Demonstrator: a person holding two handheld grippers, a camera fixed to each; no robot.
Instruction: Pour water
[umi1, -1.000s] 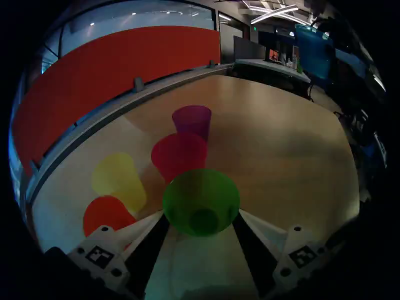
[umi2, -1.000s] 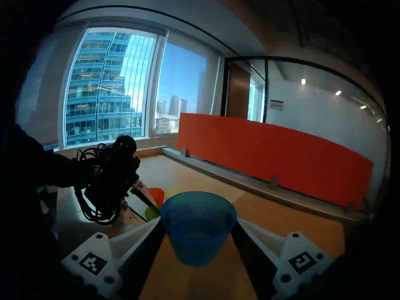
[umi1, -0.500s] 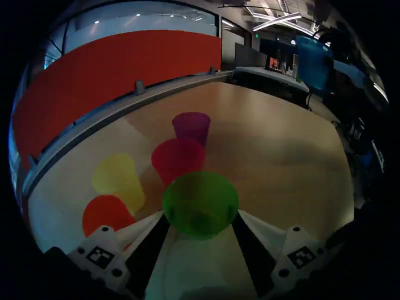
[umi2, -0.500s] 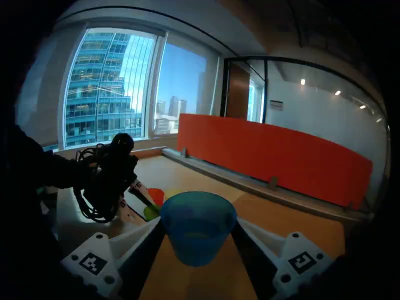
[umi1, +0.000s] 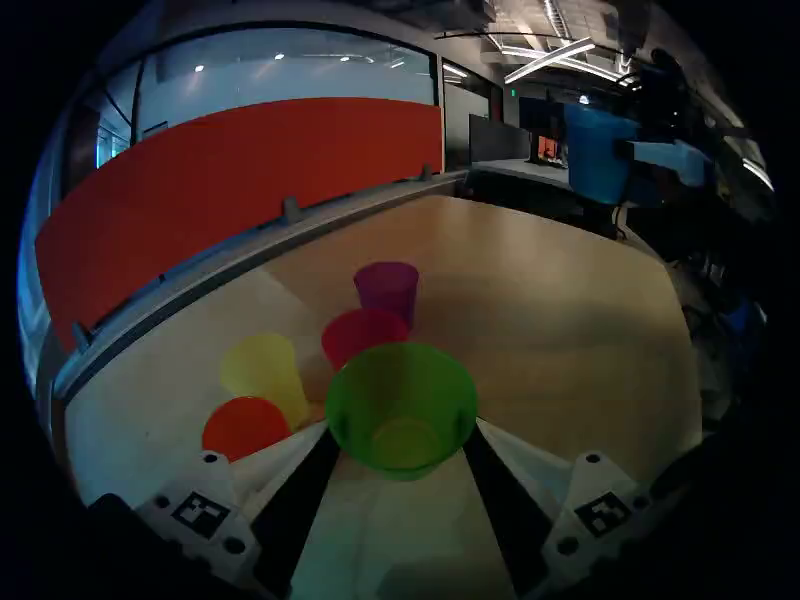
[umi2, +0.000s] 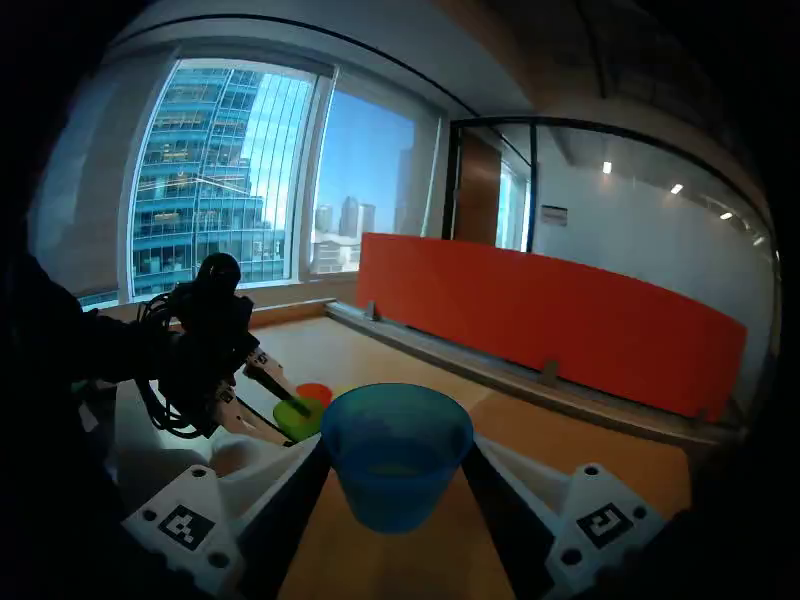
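Left gripper view: the left hand-held gripper (umi1: 400, 433) is closed on a green cup (umi1: 400, 400), with 1 finger pressing on each side of it. The green cup is upright and its open mouth faces the camera. Whether there is water inside, I cannot tell.

Beyond it, 4 more cups stand on the light wooden table (umi1: 560, 300). A red cup (umi1: 362, 335) is just behind the green cup, and a purple cup (umi1: 387, 288) is behind the red one. A yellow cup (umi1: 262, 372) and an orange cup (umi1: 245, 428) are to the left, close to each other. A long orange-red partition (umi1: 230, 170) runs along the far edge of the table.

In the right gripper view, the right hand-held gripper (umi2: 395, 450) is closed on a blue cup (umi2: 395, 460), which is upright between its 2 fingers. Something pale shows at the bottom of this cup, but I cannot tell if it is water. To the left, farther off, a dark-sleeved arm (umi2: 90, 345) holds the other gripper with the green cup. Behind it is a large window (umi2: 230, 180) with tall buildings outside.
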